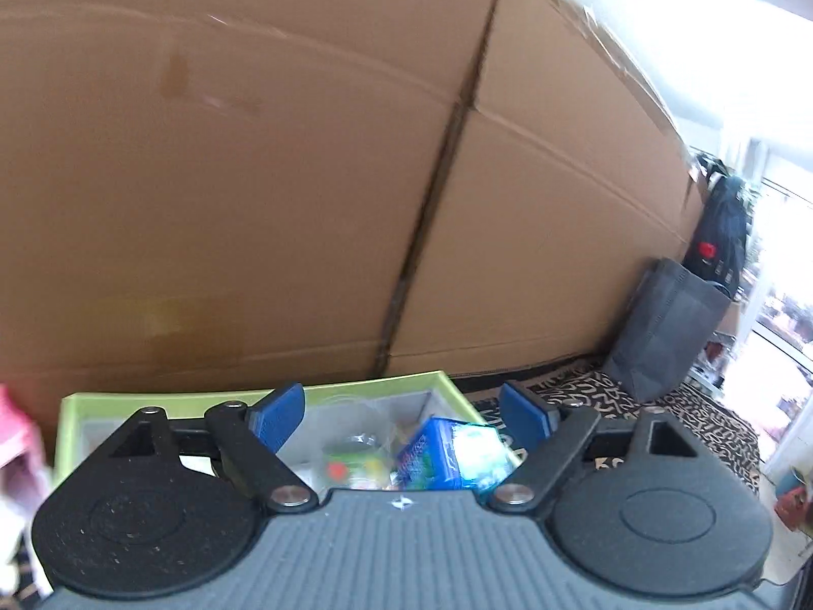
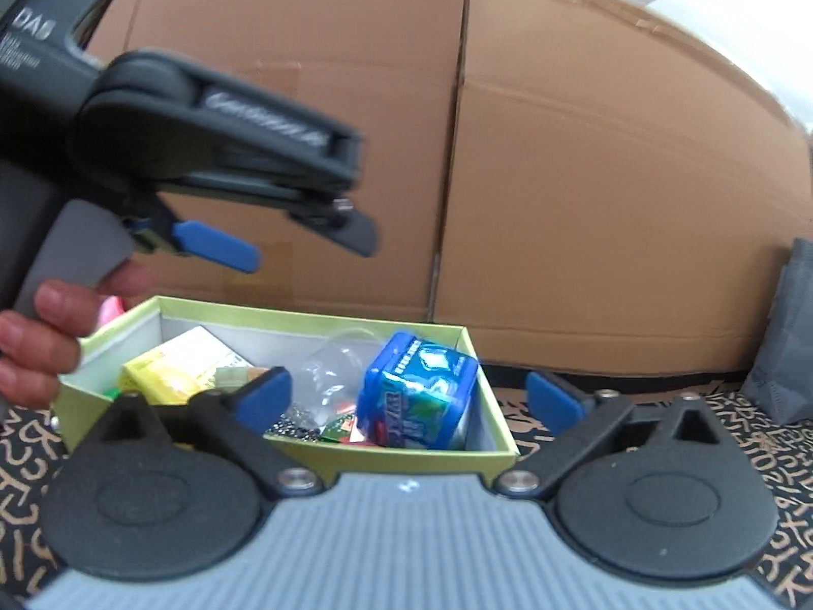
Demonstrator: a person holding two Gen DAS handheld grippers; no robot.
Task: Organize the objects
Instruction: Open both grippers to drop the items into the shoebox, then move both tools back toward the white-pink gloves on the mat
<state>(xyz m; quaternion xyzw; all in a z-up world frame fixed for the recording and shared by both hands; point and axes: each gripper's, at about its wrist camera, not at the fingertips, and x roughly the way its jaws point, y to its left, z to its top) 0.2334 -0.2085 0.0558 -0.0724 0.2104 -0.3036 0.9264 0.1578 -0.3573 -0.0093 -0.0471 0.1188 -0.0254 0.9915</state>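
A light green box [image 2: 396, 452] stands on the patterned rug and holds a blue gum tub [image 2: 419, 396], a yellow packet [image 2: 167, 371] and a clear plastic bag [image 2: 335, 371]. My right gripper [image 2: 409, 399] is open just in front of the box, nothing between its blue pads. My left gripper [image 2: 300, 234] hangs above the box's left end, a hand on its handle. In the left wrist view the left gripper [image 1: 401, 412] is open over the box [image 1: 91, 406], with the blue tub [image 1: 452, 452] lying below and loose.
A tall cardboard carton [image 2: 584, 178] stands right behind the box. A grey fabric bag [image 1: 665, 325] and a black backpack [image 1: 719, 234] sit to the right on the patterned rug [image 2: 711, 406]. Something pink [image 1: 15, 417] lies left of the box.
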